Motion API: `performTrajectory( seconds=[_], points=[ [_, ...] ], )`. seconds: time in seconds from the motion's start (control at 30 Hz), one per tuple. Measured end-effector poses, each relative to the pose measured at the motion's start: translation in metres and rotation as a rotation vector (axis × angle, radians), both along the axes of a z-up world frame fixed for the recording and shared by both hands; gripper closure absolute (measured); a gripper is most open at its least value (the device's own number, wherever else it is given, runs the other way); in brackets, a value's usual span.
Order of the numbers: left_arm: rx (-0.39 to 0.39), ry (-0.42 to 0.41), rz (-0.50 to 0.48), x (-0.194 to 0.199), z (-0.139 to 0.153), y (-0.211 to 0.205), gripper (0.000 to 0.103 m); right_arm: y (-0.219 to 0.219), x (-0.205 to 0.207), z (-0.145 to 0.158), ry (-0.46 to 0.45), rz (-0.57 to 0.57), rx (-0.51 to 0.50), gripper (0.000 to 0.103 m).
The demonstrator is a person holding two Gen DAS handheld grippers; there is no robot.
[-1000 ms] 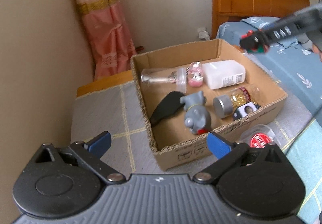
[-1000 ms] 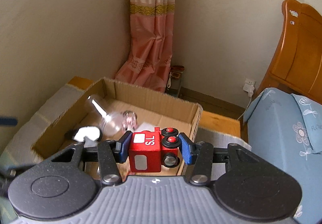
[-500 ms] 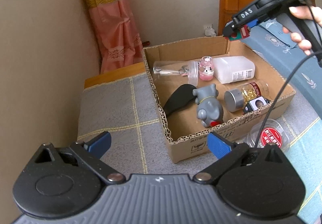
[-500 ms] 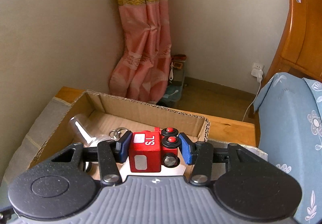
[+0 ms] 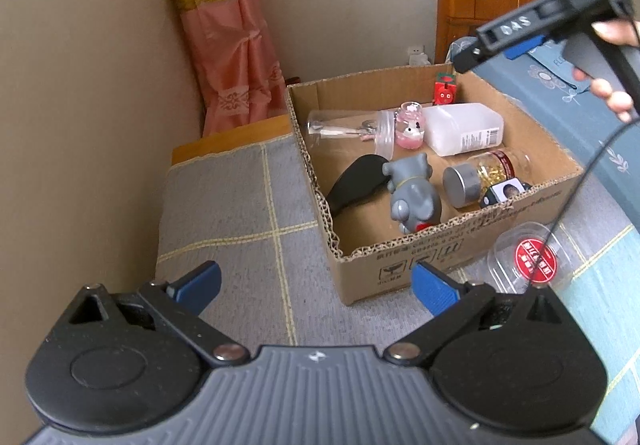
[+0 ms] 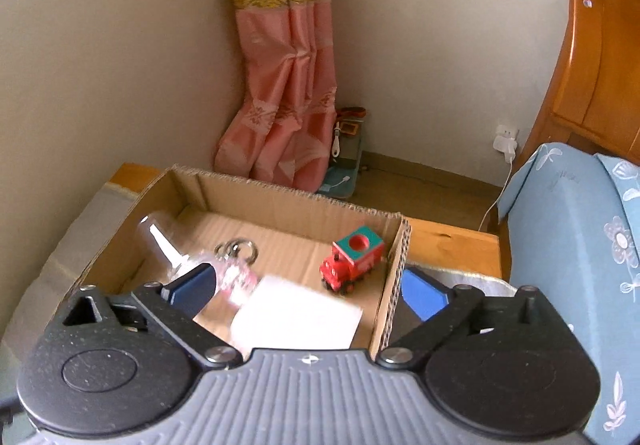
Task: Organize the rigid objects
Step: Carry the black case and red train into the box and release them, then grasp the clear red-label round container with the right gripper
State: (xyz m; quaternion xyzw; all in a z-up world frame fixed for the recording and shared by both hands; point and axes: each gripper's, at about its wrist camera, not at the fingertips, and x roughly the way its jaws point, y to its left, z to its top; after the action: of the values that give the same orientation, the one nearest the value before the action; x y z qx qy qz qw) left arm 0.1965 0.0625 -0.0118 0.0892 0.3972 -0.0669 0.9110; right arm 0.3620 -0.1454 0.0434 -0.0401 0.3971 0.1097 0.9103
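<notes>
A cardboard box (image 5: 400,269) stands on a grey mat. A red toy train (image 6: 352,261) lies in its far right corner; it also shows in the left wrist view (image 5: 445,92). The box also holds a clear cup (image 5: 348,127), a pink jar (image 5: 410,124), a white bottle (image 5: 464,129), a grey elephant figure (image 5: 414,195), a black flat piece (image 5: 356,185) and a jar of gold beads (image 5: 484,175). My right gripper (image 6: 308,289) is open and empty above the box's right wall. My left gripper (image 5: 316,283) is open and empty in front of the box.
A clear lidded tub with a red label (image 5: 532,261) lies on the mat right of the box. A blue bedspread (image 6: 580,229) and wooden headboard (image 6: 592,57) are on the right. A pink curtain (image 6: 284,85) hangs in the corner behind.
My right gripper has opened and let go of the red toy train, which now lies in the box's far right corner. The left gripper stays open.
</notes>
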Motion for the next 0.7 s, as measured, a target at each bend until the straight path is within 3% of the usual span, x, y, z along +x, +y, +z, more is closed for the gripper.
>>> performTrajectory(
  seconds=[0.33,0.5,0.7],
  points=[
    [-0.026,-0.017,0.020,-0.025,0.007,0.003,0.002,0.015,-0.092,0.007,0.008,0.010,0.000,0.000],
    [-0.049,-0.019,0.027,-0.039,0.008,0.002,0.002,0.030,-0.132,-0.014,0.048,-0.011,0.006,0.000],
    [-0.080,-0.017,0.039,-0.051,0.004,0.006,0.002,0.054,-0.151,-0.059,0.097,-0.095,0.024,0.000]
  ],
)
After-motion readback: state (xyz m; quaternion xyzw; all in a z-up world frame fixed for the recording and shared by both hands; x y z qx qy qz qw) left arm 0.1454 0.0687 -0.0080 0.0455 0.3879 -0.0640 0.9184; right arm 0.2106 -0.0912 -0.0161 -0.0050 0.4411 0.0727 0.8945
